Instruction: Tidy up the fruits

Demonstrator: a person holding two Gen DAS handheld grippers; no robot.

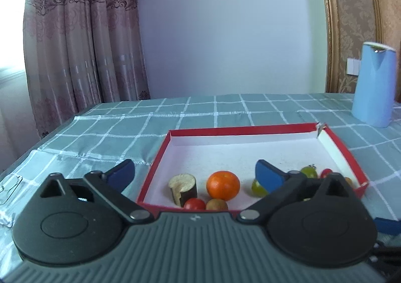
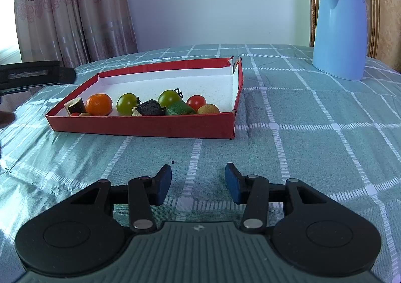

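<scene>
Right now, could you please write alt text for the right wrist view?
A red tray holding an orange, tomatoes and other fruit sits on a checked tablecloth. The right claw is open and empty in front; a blue jug stands behind.

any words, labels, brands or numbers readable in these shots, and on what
No text can be read in full.
blue jug: a mark at its right edge, cut off by the frame, unreadable.
left gripper: small embossed logo on its grey body, no letters.
right gripper: the same small logo, no letters.
red tray: no print visible.

Black tool (image 2: 198,182) linkages, blue pads (image 2: 163,186), ribbed grey body
</scene>
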